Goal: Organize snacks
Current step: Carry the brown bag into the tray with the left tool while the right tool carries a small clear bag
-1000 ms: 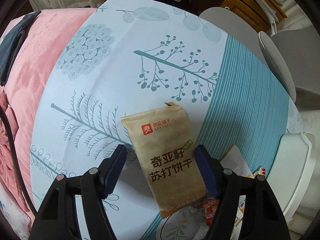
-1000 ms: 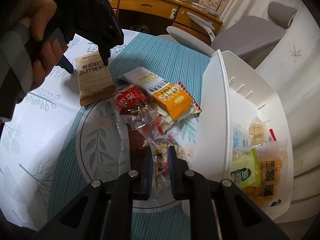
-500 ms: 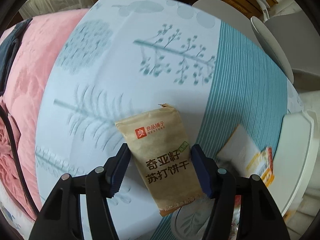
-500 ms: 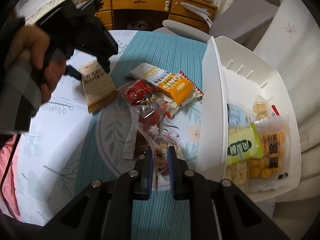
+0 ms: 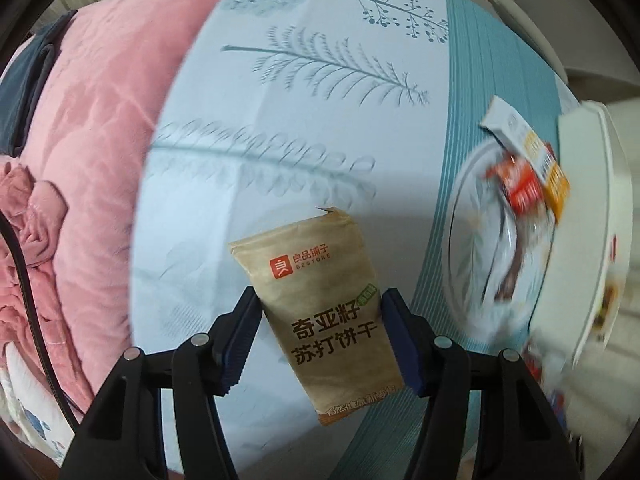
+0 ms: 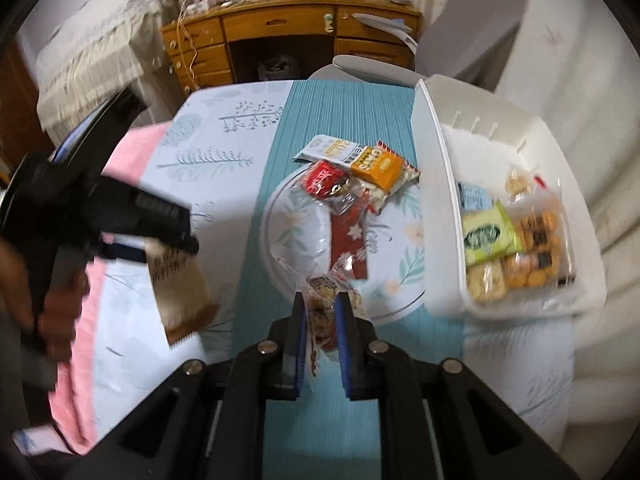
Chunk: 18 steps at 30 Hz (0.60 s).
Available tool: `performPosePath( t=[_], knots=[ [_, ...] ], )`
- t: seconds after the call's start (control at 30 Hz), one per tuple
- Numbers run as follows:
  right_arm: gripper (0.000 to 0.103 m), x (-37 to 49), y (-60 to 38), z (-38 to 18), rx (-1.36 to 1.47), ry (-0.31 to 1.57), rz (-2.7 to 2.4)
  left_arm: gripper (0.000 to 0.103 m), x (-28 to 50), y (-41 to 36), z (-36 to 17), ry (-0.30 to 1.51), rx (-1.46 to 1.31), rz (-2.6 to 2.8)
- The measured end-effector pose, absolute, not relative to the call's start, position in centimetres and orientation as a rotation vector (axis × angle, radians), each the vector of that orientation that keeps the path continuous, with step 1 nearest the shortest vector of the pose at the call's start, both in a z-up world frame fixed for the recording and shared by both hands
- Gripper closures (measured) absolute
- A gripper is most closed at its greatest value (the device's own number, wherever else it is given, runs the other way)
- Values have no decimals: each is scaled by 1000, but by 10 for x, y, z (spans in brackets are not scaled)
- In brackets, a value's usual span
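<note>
Above the bedsheet's left edge, brown soda-cracker packet (image 5: 320, 312) pinched in left gripper (image 5: 318, 338); right gripper (image 6: 322, 332) clamped on clear candy wrapper (image 6: 328, 300). Best carried level to white bin (image 6: 436, 184), released low.

1. The snack pile (image 5: 524, 184) and bin (image 5: 588, 216) are smeared by motion in the left wrist view.
2. The left gripper (image 6: 132, 248) and brown packet (image 6: 180, 288) are blurred in the right wrist view.
3. The clear packet's (image 6: 326, 300) contents are unreadable.
</note>
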State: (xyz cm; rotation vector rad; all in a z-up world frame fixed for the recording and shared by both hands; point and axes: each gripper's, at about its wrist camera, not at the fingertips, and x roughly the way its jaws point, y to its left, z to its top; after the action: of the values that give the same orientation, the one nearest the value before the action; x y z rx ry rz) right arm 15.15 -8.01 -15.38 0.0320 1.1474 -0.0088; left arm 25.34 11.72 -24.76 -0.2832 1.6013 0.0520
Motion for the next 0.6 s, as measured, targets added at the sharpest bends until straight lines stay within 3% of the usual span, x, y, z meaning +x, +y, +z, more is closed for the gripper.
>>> performPosePath(
  t=[0.6],
  knots=[
    [90,94,-92,-122,314,1053,55,43,167,114,-127,1355,-221,-108]
  ],
)
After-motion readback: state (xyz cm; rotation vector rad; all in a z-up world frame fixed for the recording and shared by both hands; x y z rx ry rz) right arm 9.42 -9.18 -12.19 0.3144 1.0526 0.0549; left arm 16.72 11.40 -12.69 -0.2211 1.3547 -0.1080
